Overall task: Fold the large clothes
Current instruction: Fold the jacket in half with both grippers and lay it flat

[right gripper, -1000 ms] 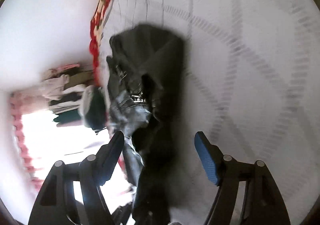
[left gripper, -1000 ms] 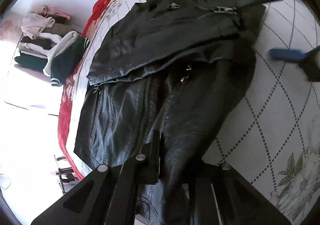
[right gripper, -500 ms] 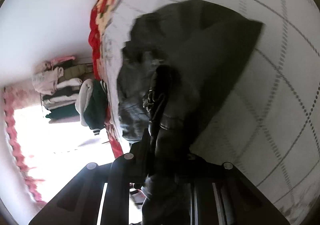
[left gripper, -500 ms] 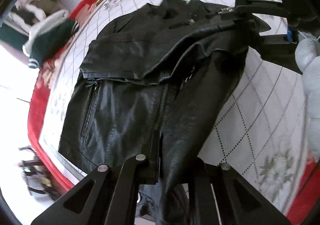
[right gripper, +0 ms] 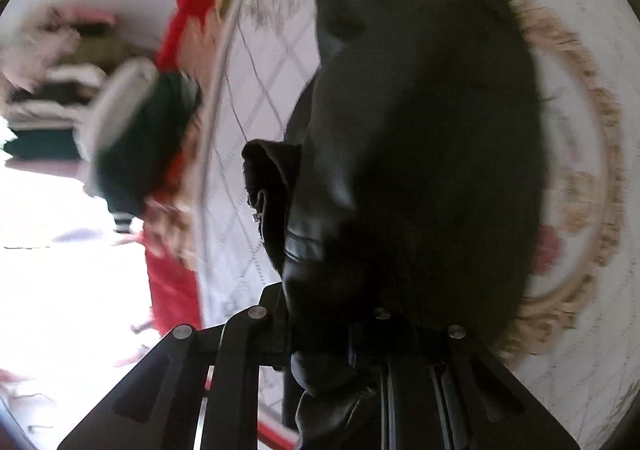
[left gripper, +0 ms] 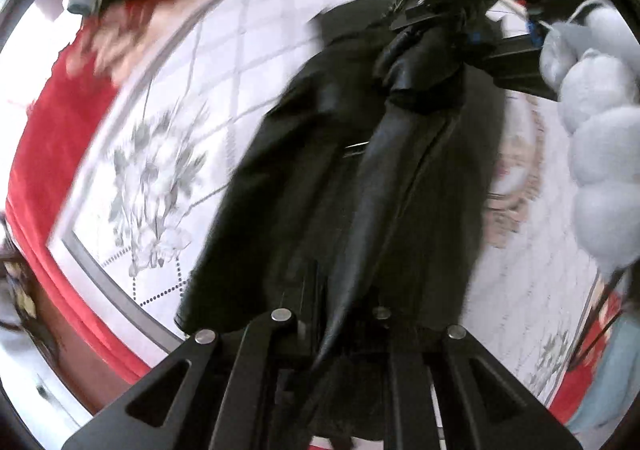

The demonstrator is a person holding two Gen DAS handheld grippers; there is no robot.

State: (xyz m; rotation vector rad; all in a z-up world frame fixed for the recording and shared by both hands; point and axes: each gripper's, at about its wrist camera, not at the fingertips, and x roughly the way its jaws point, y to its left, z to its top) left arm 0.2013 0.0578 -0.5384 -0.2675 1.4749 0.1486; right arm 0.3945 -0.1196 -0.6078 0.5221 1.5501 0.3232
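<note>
A black leather jacket [left gripper: 360,178] hangs lifted above the white quilted bed cover [left gripper: 168,154], stretched between both grippers. My left gripper [left gripper: 340,314] is shut on one edge of it at the bottom of the left wrist view. My right gripper [left gripper: 452,14] shows at the top right of that view, shut on the jacket's far end, held by a hand in a pale grey glove [left gripper: 596,154]. In the right wrist view the jacket [right gripper: 408,138] fills the middle and my right gripper [right gripper: 328,326] is clamped on bunched leather.
The bed cover has a red border [left gripper: 52,138] and a floral medallion [right gripper: 576,186]. A green and white jacket [right gripper: 136,138] lies at the bed's edge. A stack of folded clothes [right gripper: 56,62] sits beyond, blurred.
The right gripper went from open to shut on the jacket's far end. Both grippers have since lifted the jacket off the bed and swung it; both views are now motion-blurred.
</note>
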